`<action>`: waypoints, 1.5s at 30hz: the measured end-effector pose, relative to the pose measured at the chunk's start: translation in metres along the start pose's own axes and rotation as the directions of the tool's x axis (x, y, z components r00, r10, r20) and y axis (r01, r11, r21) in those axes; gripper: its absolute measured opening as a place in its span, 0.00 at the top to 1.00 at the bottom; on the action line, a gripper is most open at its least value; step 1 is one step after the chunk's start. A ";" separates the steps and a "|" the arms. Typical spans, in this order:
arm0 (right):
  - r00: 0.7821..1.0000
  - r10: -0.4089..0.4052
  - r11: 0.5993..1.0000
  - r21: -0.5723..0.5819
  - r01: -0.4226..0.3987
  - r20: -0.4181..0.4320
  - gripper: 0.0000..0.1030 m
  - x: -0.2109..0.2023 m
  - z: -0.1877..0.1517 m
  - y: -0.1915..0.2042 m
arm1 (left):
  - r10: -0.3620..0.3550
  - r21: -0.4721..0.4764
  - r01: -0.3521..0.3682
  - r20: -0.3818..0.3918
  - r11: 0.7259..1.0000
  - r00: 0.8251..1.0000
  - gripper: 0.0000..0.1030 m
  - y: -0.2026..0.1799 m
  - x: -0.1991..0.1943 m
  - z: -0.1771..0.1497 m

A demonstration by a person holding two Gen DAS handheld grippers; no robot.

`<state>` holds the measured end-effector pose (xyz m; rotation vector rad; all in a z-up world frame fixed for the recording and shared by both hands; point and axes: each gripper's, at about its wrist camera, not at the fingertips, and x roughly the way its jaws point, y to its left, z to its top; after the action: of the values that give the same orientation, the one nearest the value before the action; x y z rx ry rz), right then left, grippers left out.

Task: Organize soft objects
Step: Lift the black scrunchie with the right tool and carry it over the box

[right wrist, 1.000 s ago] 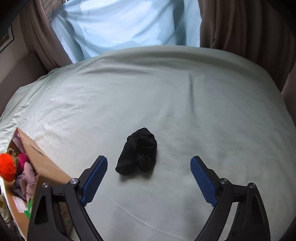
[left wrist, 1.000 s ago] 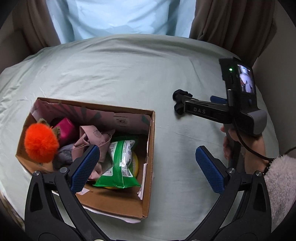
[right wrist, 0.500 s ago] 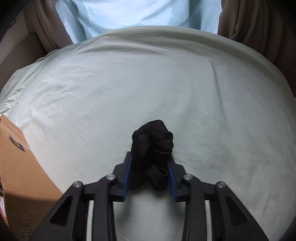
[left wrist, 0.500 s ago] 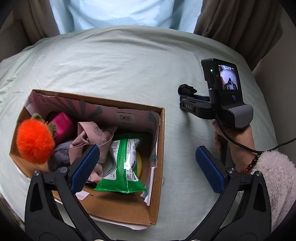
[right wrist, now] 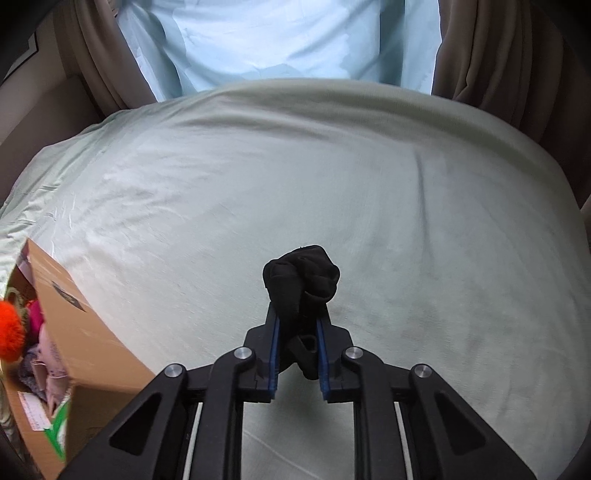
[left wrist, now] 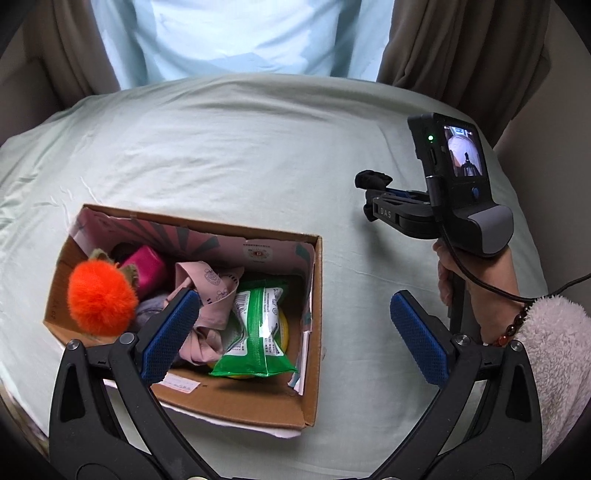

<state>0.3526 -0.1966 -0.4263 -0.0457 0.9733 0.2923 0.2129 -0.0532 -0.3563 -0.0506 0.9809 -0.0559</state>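
My right gripper point(right wrist: 298, 325) is shut on a black sock point(right wrist: 301, 280) and holds it above the pale green bed sheet point(right wrist: 258, 177). It also shows in the left wrist view point(left wrist: 373, 195), with the sock point(left wrist: 373, 181) bunched at its tip, to the right of the box. A cardboard box point(left wrist: 312, 332) lies on the bed; it shows at the left edge of the right wrist view point(right wrist: 85, 332). Inside are an orange pompom point(left wrist: 101, 299), a pink item point(left wrist: 146, 264), pink cloth point(left wrist: 207, 284) and a green packet point(left wrist: 258, 328). My left gripper point(left wrist: 291, 332) is open and empty above the box's right side.
Brown curtains point(left wrist: 461, 51) and a light blue window covering point(left wrist: 240, 33) stand behind the bed. The person's hand and fleece sleeve point(left wrist: 550, 350) hold the right gripper at the right. The bed's edge curves down on all sides.
My right gripper closed on the black sock and lifted it off the sheet. The left gripper drew back a little; the box sits lower in its view.
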 end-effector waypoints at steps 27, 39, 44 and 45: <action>0.986 -0.043 0.998 0.045 0.036 0.160 0.85 -0.301 0.030 0.106 | -0.087 -0.007 0.090 0.209 0.996 0.974 0.00 0.070 -0.219 0.057; 0.991 -0.039 0.988 0.154 0.020 0.125 0.85 -0.309 0.008 0.212 | -0.078 0.021 0.075 0.175 0.997 0.982 0.00 0.179 -0.234 0.052; 0.995 -0.034 0.976 0.216 0.014 0.089 0.85 -0.287 0.001 0.245 | -0.070 0.059 0.063 0.133 0.996 0.989 0.00 0.215 -0.216 0.046; 0.996 -0.029 0.974 0.225 0.011 0.079 0.85 -0.284 0.000 0.250 | -0.070 0.063 0.063 0.125 0.996 0.990 0.00 0.221 -0.212 0.046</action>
<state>0.1368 -0.0198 -0.1708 0.1618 0.9183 0.1632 0.1391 0.1832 -0.1705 -0.0326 0.8493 -0.1414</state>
